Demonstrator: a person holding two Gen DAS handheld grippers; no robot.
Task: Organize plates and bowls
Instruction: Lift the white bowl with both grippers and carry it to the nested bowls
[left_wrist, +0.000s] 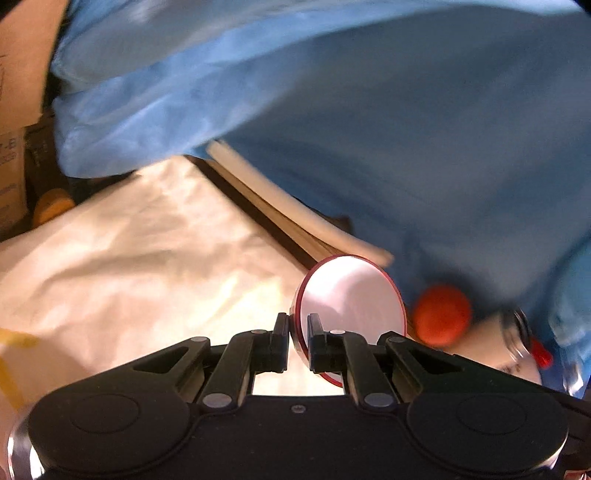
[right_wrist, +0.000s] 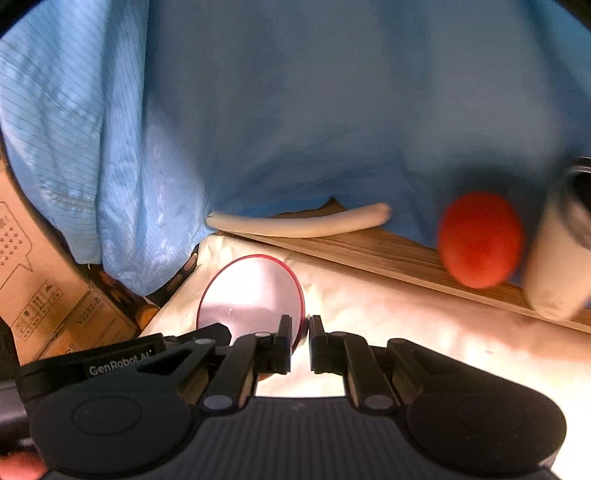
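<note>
A small bowl (left_wrist: 351, 295) with a red outside and a pale pink-white inside is held by its rim, tilted on edge, above a white cloth (left_wrist: 147, 258). My left gripper (left_wrist: 298, 334) is shut on the bowl's left rim. In the right wrist view the same bowl (right_wrist: 251, 291) stands left of centre, and my right gripper (right_wrist: 300, 334) is shut on its right rim. Both grippers hold the one bowl from opposite sides.
The person's blue smock (right_wrist: 295, 110) fills the upper half of both views, close ahead. A wooden table edge (right_wrist: 369, 254) with a white strip (right_wrist: 295, 223) runs behind the cloth. An orange-red ball (right_wrist: 480, 240) and a white handle (right_wrist: 557, 258) are at right. Cardboard boxes (right_wrist: 44, 277) stand at left.
</note>
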